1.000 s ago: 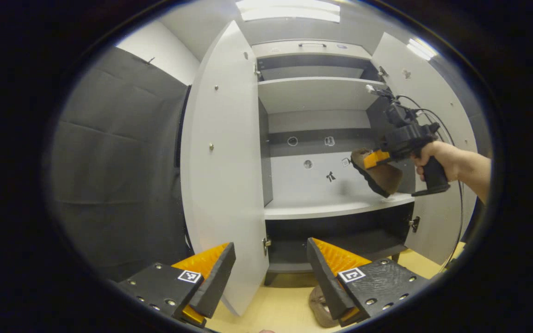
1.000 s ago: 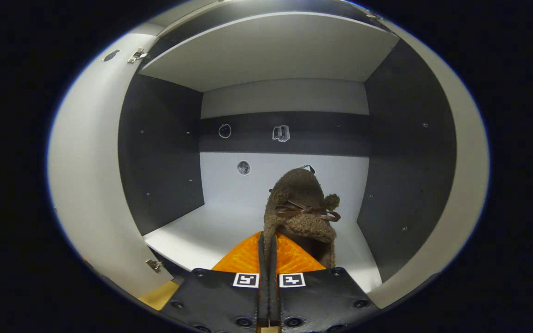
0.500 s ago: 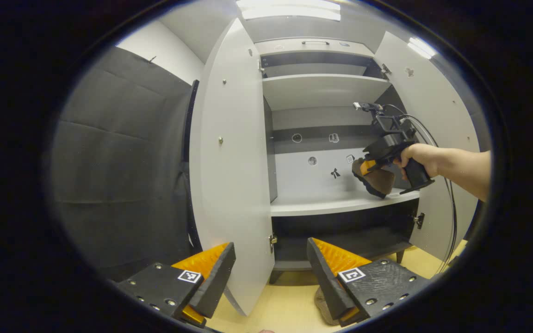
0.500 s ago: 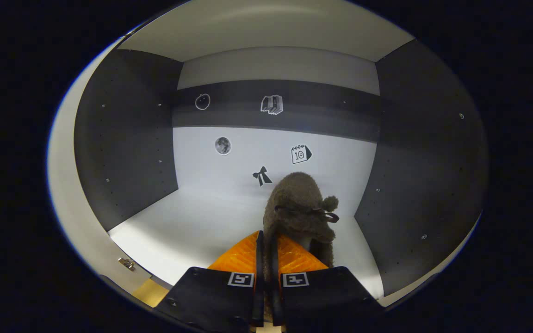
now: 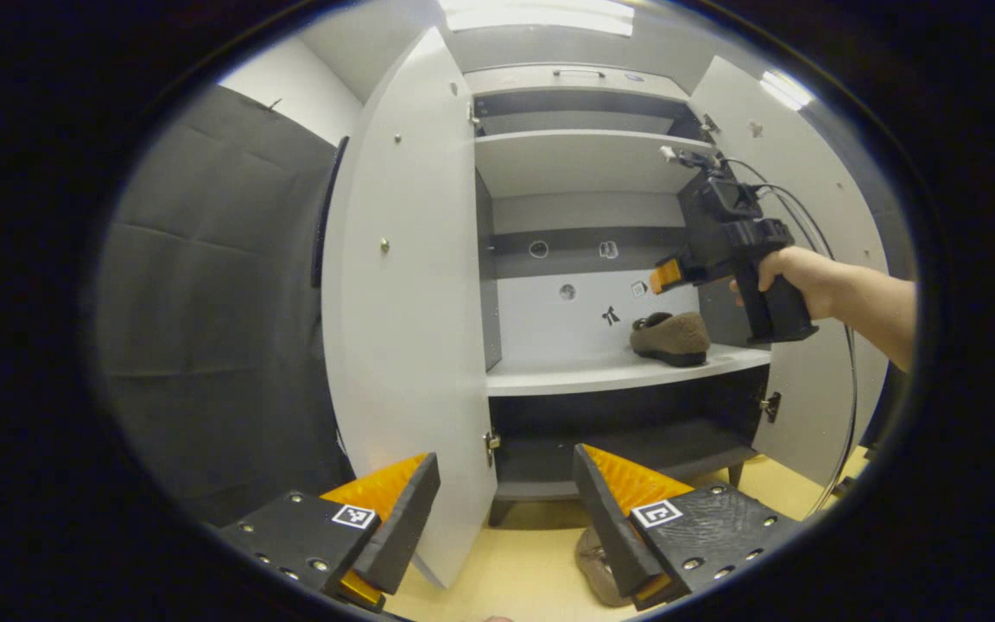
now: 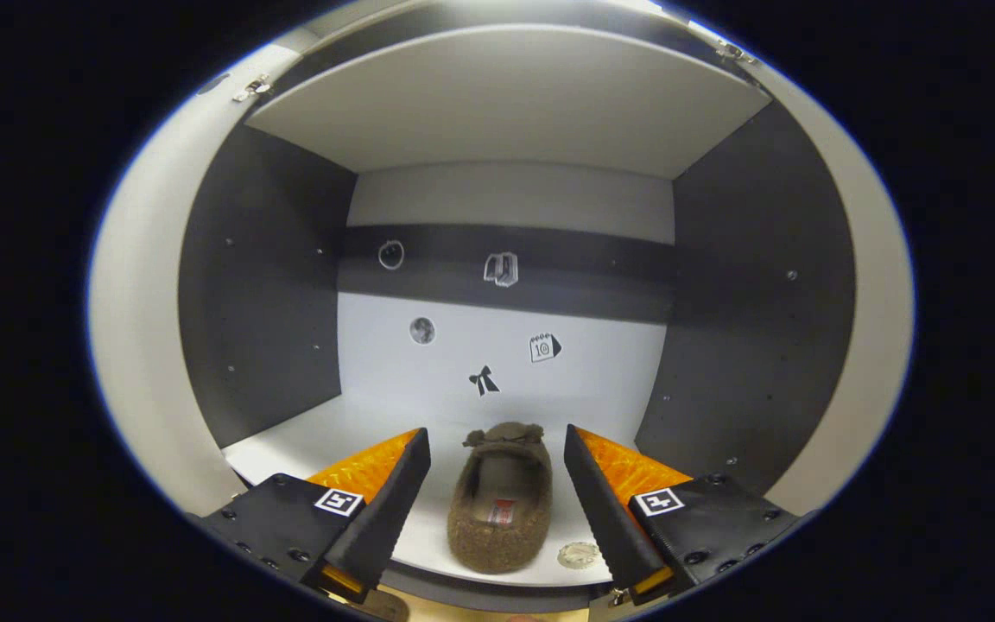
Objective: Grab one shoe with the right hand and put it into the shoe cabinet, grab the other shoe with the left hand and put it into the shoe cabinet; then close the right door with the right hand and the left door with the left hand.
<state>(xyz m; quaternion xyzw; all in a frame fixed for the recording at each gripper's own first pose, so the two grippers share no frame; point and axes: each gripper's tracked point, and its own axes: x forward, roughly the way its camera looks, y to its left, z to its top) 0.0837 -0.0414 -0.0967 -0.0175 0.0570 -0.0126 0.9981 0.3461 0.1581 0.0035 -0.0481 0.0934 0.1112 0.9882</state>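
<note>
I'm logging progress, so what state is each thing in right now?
Left door: open.
Right door: open.
Shoe on shelf: released, upright, sole down.
Shoe on floor: not yet picked up.
Right gripper: open, above the shelved shoe.
Left gripper: open, holding nothing.

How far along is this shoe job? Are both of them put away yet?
One fuzzy brown slipper already lies on the white cabinet shelf, and the right gripper stands open above it. The left gripper is open and empty; the second brown slipper sits on the floor beneath it. Left to do: store it and shut the left door and right door.
</note>
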